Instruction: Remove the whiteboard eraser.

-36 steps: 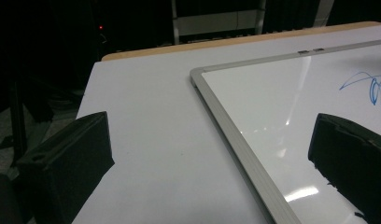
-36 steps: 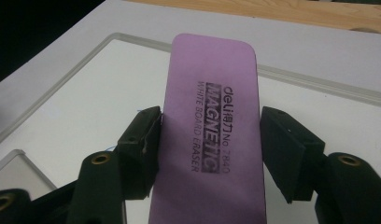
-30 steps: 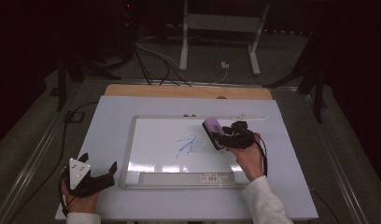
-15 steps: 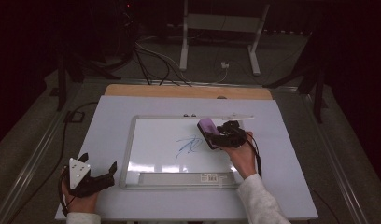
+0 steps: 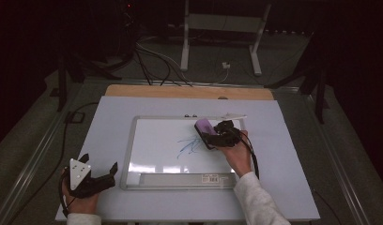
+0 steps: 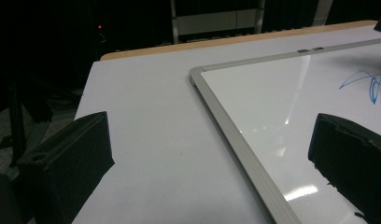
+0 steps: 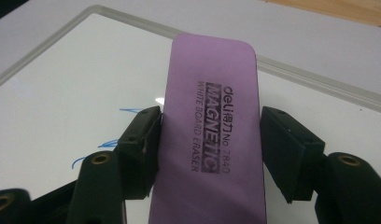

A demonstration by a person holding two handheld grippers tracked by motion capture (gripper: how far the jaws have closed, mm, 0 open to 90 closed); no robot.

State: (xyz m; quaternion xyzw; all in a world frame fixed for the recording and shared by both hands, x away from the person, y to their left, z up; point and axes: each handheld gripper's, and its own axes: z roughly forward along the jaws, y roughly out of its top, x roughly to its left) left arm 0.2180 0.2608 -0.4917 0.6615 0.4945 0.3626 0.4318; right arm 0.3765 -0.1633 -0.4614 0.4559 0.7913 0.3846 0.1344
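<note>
A white whiteboard (image 5: 157, 150) with a grey frame lies in the middle of the pale table. A blue scribble (image 5: 192, 144) marks its right half. My right gripper (image 5: 213, 136) is shut on a purple magnetic whiteboard eraser (image 5: 203, 125), holding it low over the board just right of the scribble. In the right gripper view both pads press the eraser (image 7: 212, 116) on its long sides, with blue lines (image 7: 100, 149) to its left. My left gripper (image 5: 100, 162) rests at the table's near left corner, open and holding nothing. Its view looks along the whiteboard's frame (image 6: 226, 121).
A white pen-like object (image 5: 232, 116) lies at the board's far right edge. A labelled tray strip (image 5: 189, 178) runs along the board's near edge. A wooden strip (image 5: 189, 92) borders the table's far side. Beyond it are cables (image 5: 152, 56) and a metal stand (image 5: 222, 28) on the floor.
My right gripper has carried the eraser a little to the left, closer to the blue scribble. The left gripper has stayed put.
</note>
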